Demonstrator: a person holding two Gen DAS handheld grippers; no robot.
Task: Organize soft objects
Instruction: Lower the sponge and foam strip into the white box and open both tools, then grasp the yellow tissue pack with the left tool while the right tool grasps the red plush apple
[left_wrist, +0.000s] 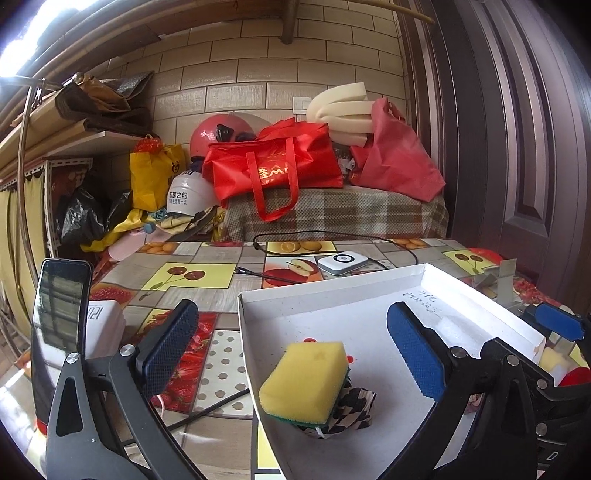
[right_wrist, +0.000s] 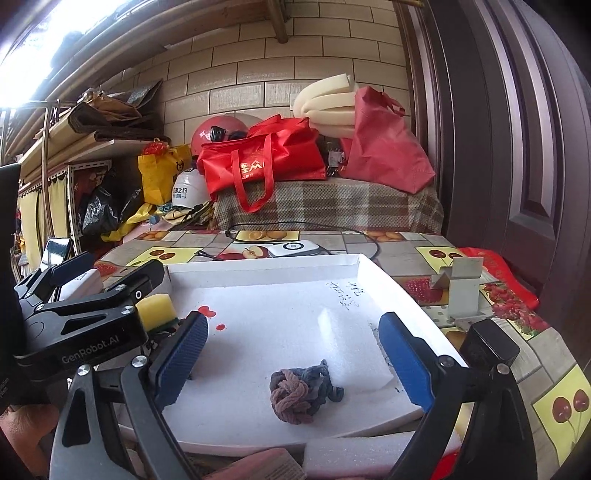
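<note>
yellow sponge (left_wrist: 308, 378), white tray (left_wrist: 332, 306), fruit-print tablecloth (left_wrist: 192, 277)

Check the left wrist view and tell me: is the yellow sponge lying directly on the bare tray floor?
No: the yellow sponge rests on a black-and-white patterned cloth inside the white tray, not on its bare floor.

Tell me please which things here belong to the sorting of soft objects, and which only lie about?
Belong to the job:
- yellow sponge
- patterned cloth under it
- knotted rope piece
- white tray
- white foam pad

Only lying about:
- phone
- white charger box with black cable
- red bag
- metal bracket
</note>
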